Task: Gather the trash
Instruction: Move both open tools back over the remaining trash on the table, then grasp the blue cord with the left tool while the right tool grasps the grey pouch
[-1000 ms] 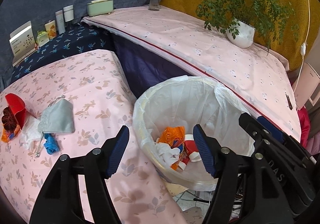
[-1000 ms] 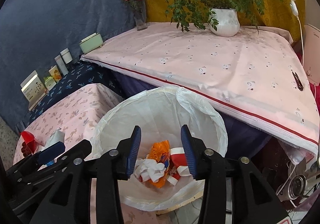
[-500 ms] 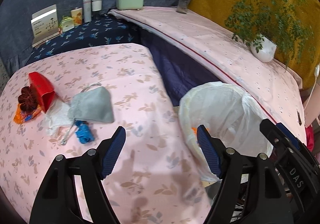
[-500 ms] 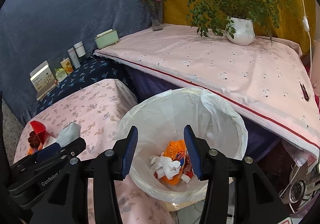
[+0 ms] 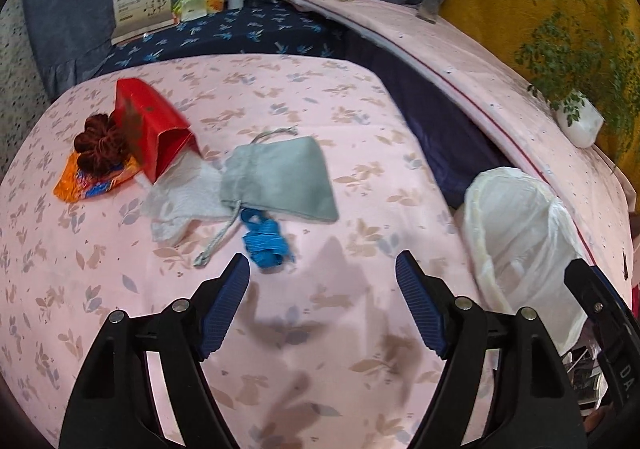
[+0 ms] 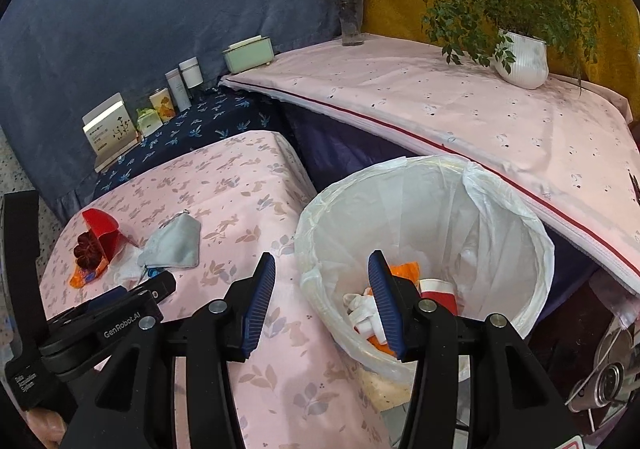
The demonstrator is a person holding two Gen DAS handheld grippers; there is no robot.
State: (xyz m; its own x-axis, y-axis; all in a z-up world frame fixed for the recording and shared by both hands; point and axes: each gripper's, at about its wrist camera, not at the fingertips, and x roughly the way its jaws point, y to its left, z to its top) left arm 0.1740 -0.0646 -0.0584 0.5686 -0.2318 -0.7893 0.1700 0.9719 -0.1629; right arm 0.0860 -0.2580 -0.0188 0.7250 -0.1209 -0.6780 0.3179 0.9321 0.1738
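the small bundle of bright blue cord [image 5: 265, 241] lies on the pink floral tablecloth [image 5: 320, 329] just ahead of the left gripper [image 5: 322, 303] (the nearer one), whose empty jaws have just been opening since it swung off the white-lined bin [image 6: 516, 209], where the right gripper [image 6: 322, 303] hovers half-open, empty.

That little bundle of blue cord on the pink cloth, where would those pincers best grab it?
Around the middle of the blue cord bundle, coming straight down from above. It lies flat as a small wound clump, nearest the open left gripper, so pads closing across its narrow width would probably catch all loops. The grey pouch drawstring lies close beside it; stay clear.
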